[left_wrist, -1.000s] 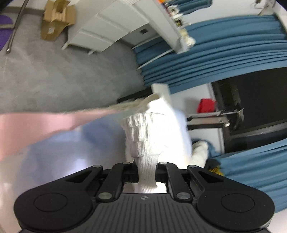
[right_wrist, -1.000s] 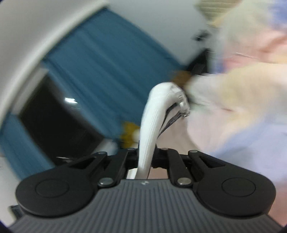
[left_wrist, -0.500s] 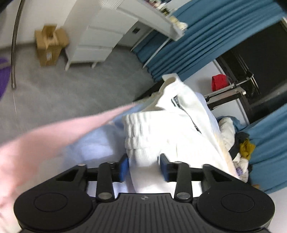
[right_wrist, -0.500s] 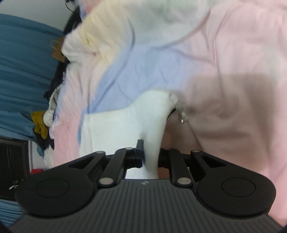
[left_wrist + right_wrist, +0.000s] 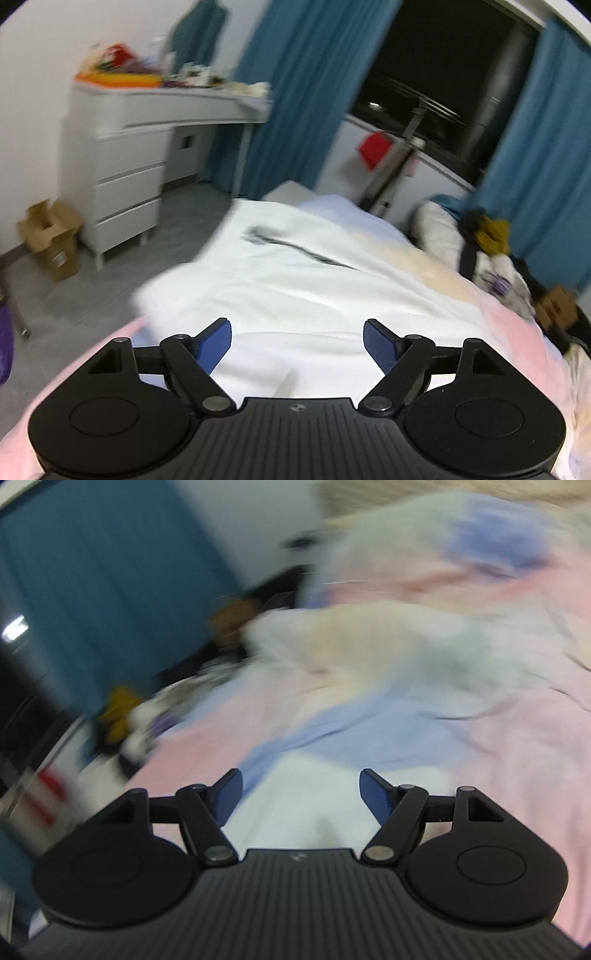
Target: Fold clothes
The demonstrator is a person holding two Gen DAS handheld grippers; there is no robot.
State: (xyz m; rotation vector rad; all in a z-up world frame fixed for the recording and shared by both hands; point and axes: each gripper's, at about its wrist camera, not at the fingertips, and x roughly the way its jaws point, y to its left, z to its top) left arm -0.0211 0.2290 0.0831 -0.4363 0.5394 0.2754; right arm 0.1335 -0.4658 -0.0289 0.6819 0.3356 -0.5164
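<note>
Both tools have let go, jaws opening: left tool (image 5: 297,343), right tool (image 5: 301,794) above white garment (image 5: 295,280).

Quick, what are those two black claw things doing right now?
Left gripper: jaws opening, gripping nothing; white garment lies below.
Right gripper: jaws opening, gripping nothing.

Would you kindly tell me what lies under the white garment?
The white garment lies on a pink and lilac bedspread; whatever is beneath the cloth's middle stays covered.

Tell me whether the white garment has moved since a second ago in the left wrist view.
Yes. The white garment hung up between the shut jaws of the left gripper in front of the blue curtain; now it lies flat on the bed, jaws opening.
</note>
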